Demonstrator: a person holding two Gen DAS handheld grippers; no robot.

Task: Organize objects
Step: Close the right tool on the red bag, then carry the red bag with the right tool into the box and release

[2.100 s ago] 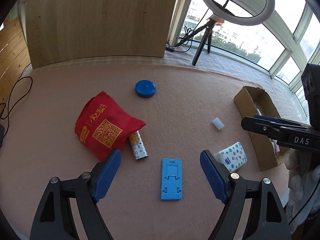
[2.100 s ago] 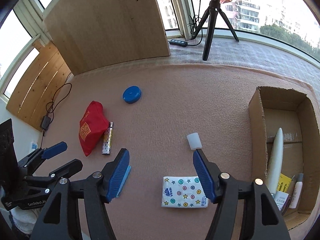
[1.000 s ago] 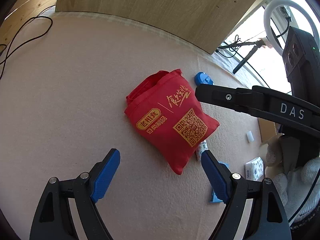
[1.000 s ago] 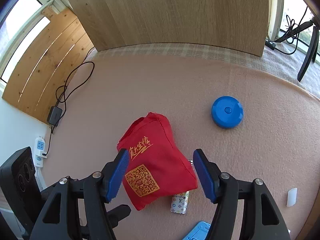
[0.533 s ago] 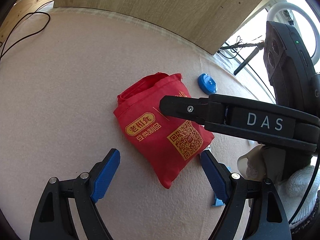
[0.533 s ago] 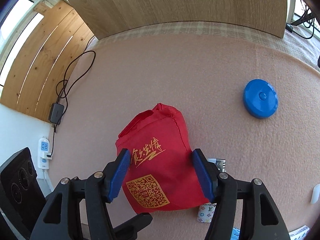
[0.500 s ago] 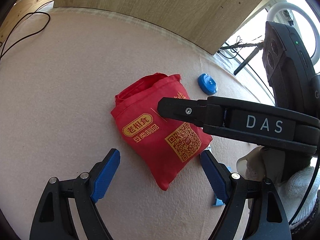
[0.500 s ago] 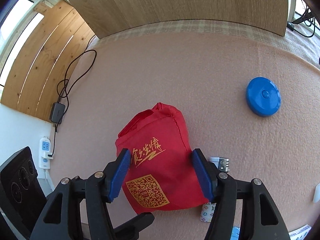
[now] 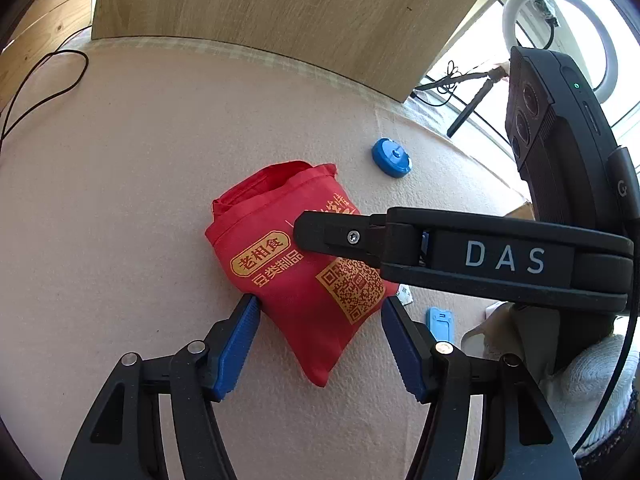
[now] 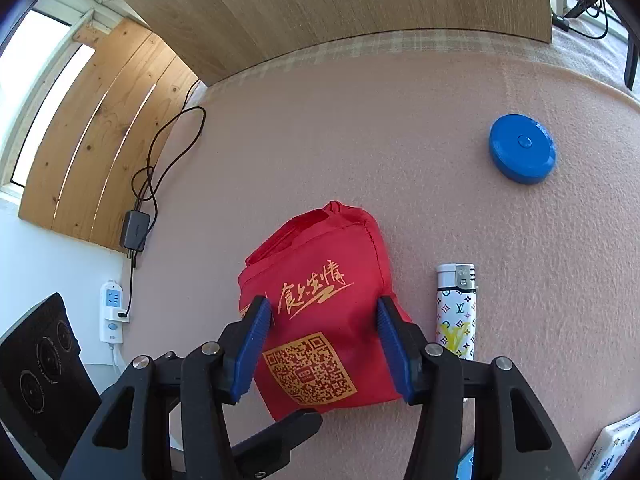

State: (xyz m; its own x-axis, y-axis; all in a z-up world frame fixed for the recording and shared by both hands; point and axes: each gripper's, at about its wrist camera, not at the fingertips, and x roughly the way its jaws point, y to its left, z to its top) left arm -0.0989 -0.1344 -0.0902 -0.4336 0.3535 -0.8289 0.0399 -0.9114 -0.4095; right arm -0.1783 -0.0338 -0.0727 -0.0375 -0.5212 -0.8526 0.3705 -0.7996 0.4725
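Both grippers have closed in on the red bag (image 10: pixel 320 320) since half a second ago: the right gripper (image 10: pixel 324 344) now has its blue pads (image 10: pixel 250 344) pressing the bag's two sides, and the left gripper (image 9: pixel 320 344) brackets the bag's lower corner, its pads at the fabric's edges — whether they truly pinch it I cannot tell. The bag lies flat on the pink cloth (image 10: pixel 360 120) (gold lettering and a QR code face up), with a patterned lighter (image 10: pixel 456 312) just beside it — and a blue round lid (image 10: pixel 522 148) well apart.
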